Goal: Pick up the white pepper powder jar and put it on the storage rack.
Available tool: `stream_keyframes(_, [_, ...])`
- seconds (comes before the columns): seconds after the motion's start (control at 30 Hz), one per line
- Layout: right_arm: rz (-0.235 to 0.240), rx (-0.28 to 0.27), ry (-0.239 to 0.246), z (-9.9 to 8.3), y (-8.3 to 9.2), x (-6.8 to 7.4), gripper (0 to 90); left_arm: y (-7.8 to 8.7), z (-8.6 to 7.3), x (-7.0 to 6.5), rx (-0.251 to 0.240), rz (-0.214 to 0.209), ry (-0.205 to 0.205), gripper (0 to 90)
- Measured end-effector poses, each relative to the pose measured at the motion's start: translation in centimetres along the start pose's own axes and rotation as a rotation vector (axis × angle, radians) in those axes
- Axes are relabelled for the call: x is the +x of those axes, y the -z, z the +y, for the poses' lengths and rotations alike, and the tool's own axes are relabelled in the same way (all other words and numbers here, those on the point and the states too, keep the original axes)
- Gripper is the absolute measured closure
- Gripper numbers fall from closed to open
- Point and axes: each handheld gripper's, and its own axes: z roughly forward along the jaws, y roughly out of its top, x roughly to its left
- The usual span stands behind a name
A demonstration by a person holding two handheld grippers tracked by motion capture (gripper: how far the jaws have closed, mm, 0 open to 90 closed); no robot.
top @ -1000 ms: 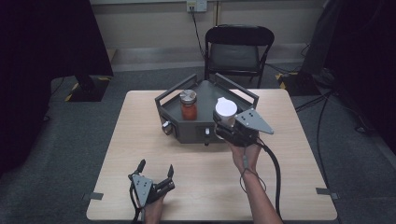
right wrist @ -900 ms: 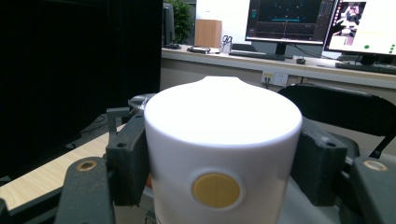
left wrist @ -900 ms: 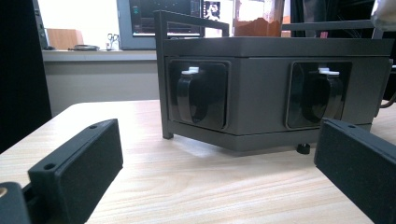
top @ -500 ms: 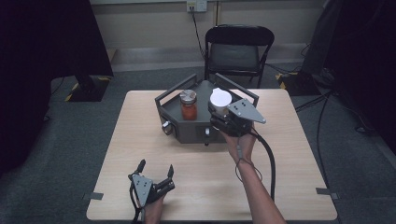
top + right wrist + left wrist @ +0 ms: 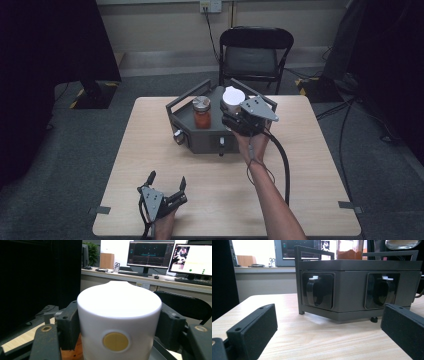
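High view has the right gripper (image 5: 234, 114) clamped on a white container (image 5: 233, 96) over the right side of the dark grey tray (image 5: 200, 142), beside an orange-filled jar (image 5: 202, 112), while the left gripper (image 5: 166, 181) rests wide open and empty on the worktop (image 5: 310, 165) nearer the person

We see open tabletop (image 5: 300, 165) near and to both sides. In the middle the dark tray (image 5: 200, 142) blocks the way, its handle rails (image 5: 186, 98) raised on the left and far sides, the orange jar (image 5: 202, 112) upright inside.
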Motion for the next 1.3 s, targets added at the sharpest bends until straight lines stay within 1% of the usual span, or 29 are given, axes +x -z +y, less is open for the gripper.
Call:
stream_keyframes(0.13, [-0.008, 0.004, 0.0, 0.3, -0.7, 0.0, 30.4, 0.0, 0.0, 0.0, 0.0, 0.0, 0.0, 0.1])
stream_keyframes(0.33, [-0.016, 0.007, -0.002, 0.2, -1.6, 0.2, 30.4, 0.0, 0.0, 0.0, 0.0, 0.0, 0.0, 0.1])
stream_keyframes(0.5, [-0.032, 0.032, -0.001, -0.2, -2.9, 0.2, 30.4, 0.0, 0.0, 0.0, 0.001, 0.0, -0.001, 0.1])
stream_keyframes(0.67, [-0.046, 0.051, 0.004, -0.7, -3.7, 0.2, 30.4, 0.0, 0.0, 0.0, 0.0, -0.002, 0.0, 0.0])
stream_keyframes(0.77, [-0.046, 0.062, -0.012, -0.9, -4.1, 0.1, 30.4, 0.0, 0.0, 0.0, 0.0, -0.002, 0.0, 0.0])
stream_keyframes(1.0, [-0.049, 0.089, -0.026, -1.4, -4.6, -0.1, 30.4, 0.0, 0.0, 0.0, 0.0, -0.002, 0.0, 0.0])
stream_keyframes(1.1, [-0.045, 0.095, -0.049, -1.5, -4.7, -0.4, 30.4, 0.0, 0.0, 0.0, 0.0, -0.002, 0.0, 0.1])
stream_keyframes(1.23, [-0.051, 0.103, -0.038, -1.6, -4.7, -0.5, 30.4, 0.0, 0.0, 0.0, 0.0, -0.002, 0.0, 0.1])
stream_keyframes(1.3, [-0.053, 0.101, -0.042, -1.7, -4.7, -0.5, 30.3, 0.0, 0.0, 0.0, 0.0, -0.001, 0.0, 0.1])
